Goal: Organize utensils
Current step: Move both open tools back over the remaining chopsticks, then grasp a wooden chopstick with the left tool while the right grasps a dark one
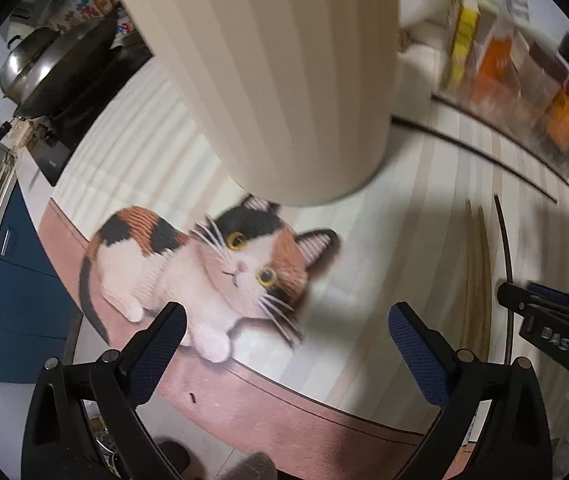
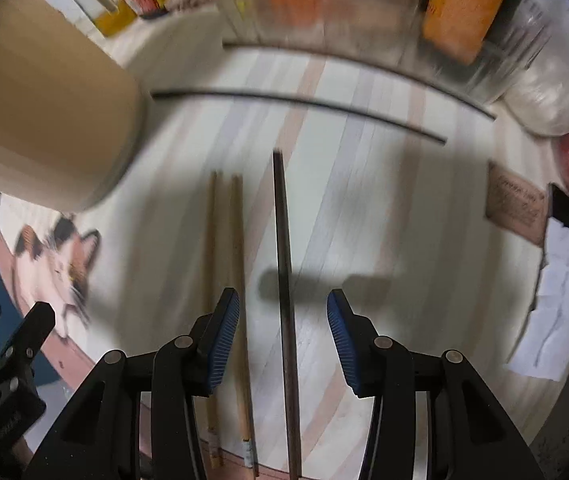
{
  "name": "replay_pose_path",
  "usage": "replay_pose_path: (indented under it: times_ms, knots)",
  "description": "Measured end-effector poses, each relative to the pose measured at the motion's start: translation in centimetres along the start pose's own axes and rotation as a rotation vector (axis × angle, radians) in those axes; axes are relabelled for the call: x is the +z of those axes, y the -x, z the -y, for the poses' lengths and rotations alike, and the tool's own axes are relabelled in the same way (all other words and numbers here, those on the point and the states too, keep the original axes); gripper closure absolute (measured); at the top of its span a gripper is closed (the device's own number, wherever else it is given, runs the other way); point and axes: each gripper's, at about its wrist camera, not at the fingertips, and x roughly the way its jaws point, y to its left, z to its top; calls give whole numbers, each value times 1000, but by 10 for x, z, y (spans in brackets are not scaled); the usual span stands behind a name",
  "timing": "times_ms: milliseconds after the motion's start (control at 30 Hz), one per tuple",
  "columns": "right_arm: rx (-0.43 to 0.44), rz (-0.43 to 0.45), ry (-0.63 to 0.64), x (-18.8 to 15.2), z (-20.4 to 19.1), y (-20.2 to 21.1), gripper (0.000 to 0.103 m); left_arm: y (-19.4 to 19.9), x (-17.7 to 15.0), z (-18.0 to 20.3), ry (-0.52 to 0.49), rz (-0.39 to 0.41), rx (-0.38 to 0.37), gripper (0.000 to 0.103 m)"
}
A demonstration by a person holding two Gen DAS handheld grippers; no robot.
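Five chopsticks (image 2: pixel 284 280) lie loose on the tabletop (image 2: pixel 364 200), none in the beige holder (image 1: pixel 268 72); left tongs (image 1: pixel 286 328) gape empty, right tongs (image 2: pixel 283 328) straddle one unclenched.

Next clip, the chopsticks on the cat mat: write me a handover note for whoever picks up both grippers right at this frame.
Left gripper: open, empty, above the cat picture on the mat.
Right gripper: open, nothing gripped, pointing down with a dark chopstick lying between its fingers, pads not touching it.
Things: two light wooden chopsticks lie side by side just left of that dark one; two more dark chopsticks lie crosswise farther back. The beige ribbed holder stands on the mat at left.
Done: no chopstick seen in the holder; its inside is hidden.
Left: grip the dark chopstick, then gather the rest, likely into the holder.
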Motion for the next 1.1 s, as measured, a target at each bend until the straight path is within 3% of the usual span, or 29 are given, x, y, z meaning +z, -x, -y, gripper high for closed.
replay_pose_path:
  times_ms: [33,67,167,300,500,567,600,633,733,867,1100]
  knots:
    - [-18,29,12,-1,-2,2,77,-1,0,3,-7,-6,-2,0]
    - [-26,26,29,-3,-3,0,97,-3,-1,6,-11,-10,-7,0]
    - [-26,34,20,-11,5,2,98,-6,-1,18,-34,-35,-70,3]
    - [-34,24,-68,-23,44,10,98,-10,1,45,-72,-70,-170,19]
    - [-49,26,-140,-33,83,18,98,-16,7,93,-175,-73,-207,30]
    - [-53,22,-160,-34,93,17,98,-20,8,108,-220,-78,-198,50]
    - [-53,14,-169,-34,96,15,98,-23,7,113,-235,-87,-195,68]
    - [-41,13,-180,-35,101,15,98,-28,7,118,-247,-104,-198,80]
    - [-49,8,-174,-34,105,15,98,-28,8,120,-230,-90,-212,97]
    - [-73,0,-159,-26,103,14,97,-32,11,109,-183,-99,-207,99]
    - [91,-69,-100,-32,65,6,98,-41,-3,39,-50,-166,-185,99]
